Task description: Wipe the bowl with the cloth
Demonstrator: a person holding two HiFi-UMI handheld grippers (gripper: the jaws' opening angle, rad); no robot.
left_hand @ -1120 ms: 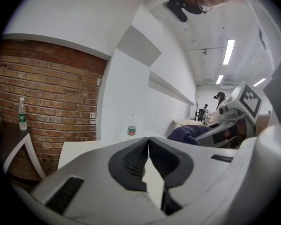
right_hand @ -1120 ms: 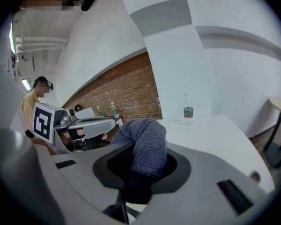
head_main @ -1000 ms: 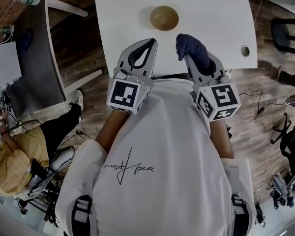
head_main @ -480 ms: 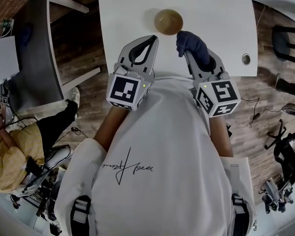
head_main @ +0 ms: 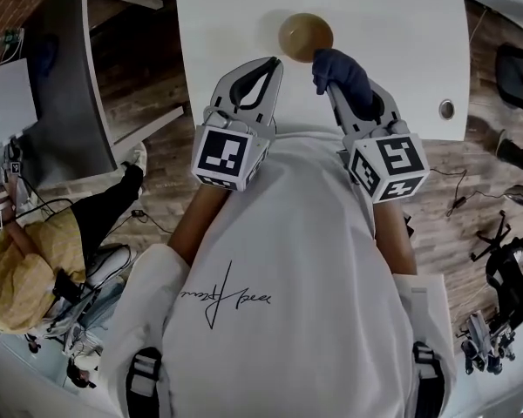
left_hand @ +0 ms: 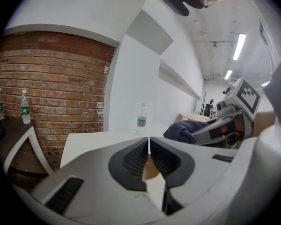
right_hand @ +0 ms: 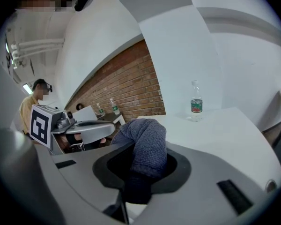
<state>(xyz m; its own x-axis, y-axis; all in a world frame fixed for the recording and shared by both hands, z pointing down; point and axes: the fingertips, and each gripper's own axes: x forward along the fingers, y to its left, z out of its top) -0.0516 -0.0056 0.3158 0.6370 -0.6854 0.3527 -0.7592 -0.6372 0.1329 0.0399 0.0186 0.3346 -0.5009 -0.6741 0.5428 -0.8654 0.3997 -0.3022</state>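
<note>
In the head view the cloth (head_main: 342, 77) hides the bowl (head_main: 303, 33) rim at about 5 o'clock, and the picture's top edge cuts off the table (head_main: 227, 16) at 12 o'clock. The left gripper view shows only a tan sliver of bowl through the narrow gap of the left tongs (left_hand: 150, 142), whose jaws are opening with nothing between them. In the right gripper view, cloth covers the pads of the right tongs (right_hand: 143, 184).
</note>
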